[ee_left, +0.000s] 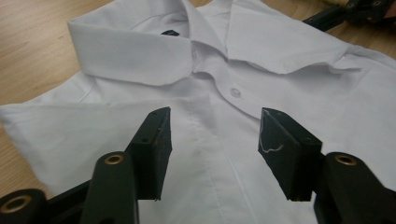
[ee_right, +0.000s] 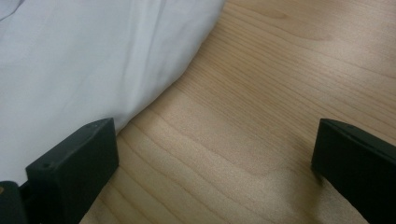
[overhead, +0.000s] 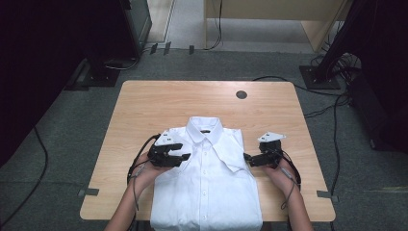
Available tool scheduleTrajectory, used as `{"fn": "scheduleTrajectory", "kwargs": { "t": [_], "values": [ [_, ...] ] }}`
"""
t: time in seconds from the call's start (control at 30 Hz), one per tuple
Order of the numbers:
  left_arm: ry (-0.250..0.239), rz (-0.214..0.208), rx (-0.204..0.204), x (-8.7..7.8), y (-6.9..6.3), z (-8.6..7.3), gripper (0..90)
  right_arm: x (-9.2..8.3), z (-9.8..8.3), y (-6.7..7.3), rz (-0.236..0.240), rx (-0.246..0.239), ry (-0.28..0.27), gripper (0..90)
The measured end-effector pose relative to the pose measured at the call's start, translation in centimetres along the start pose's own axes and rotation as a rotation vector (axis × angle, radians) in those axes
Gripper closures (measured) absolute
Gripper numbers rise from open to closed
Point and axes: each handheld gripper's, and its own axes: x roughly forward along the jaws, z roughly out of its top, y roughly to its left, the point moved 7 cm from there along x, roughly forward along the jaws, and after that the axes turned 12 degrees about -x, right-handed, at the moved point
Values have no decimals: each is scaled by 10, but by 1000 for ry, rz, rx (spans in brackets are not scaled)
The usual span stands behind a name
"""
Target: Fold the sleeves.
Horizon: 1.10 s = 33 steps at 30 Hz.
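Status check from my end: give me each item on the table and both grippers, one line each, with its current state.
white shirt: folded, buttoned, lying flat on the table, collar at the far end.
left gripper: jaws open over the shirt's front, nothing between them.
right gripper: jaws wide open at the shirt's side edge, above bare wood.
table: wooden, bearing the shirt.

Counter: light wood-grain top, rounded corners, standing on grey carpet. A round dark grommet sits near the far edge, right of centre. One white shirt lies folded and buttoned on the near half, collar toward the far side, hem at the near edge.
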Motion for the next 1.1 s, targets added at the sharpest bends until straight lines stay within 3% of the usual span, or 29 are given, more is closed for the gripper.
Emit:
{"fn": "scheduleTrajectory", "kwargs": {
  "t": [0.33, 0.7, 0.83, 1.1],
  "values": [
    [10, 55, 9, 2, 15, -6, 308, 0, 1, 1, -8, 9, 1, 3],
    [18, 81, 11, 0, 26, -10, 288, 0, 1, 1, -9, 11, 1, 4],
    [12, 115, 49, -1, 29, -11, 269, 0, 1, 1, -9, 10, 0, 6],
    [18, 119, 30, -3, 35, -13, 268, 0, 0, 1, -13, 16, 2, 7]
  ]
}}
